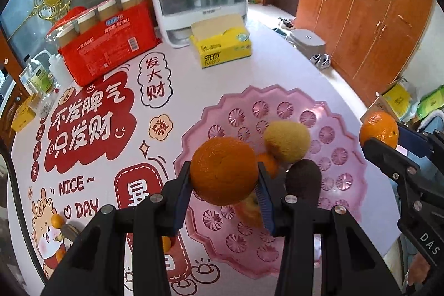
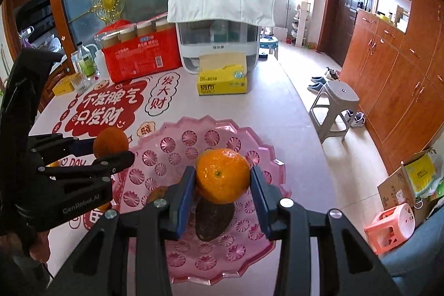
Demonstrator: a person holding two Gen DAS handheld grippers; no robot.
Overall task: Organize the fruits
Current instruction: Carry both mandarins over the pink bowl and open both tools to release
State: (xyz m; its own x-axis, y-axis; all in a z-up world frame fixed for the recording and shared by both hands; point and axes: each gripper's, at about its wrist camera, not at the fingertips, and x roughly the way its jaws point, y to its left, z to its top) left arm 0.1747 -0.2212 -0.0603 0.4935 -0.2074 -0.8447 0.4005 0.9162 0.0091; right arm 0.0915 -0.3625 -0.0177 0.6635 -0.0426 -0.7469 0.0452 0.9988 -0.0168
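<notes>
My left gripper is shut on an orange, held above the near left part of the pink patterned tray. In the tray lie a yellow-brown kiwi-like fruit, a dark avocado, a small orange and a pale apple, partly hidden by my fingers. My right gripper is shut on a brighter orange above the avocado in the tray. Each gripper shows in the other's view with its fruit: the bright orange and the darker orange.
A yellow tissue box, a red pack of paper cups and a white appliance under a cloth stand at the back of the table. Small oranges lie at the table's near left. A grey stool and shoes are on the floor to the right.
</notes>
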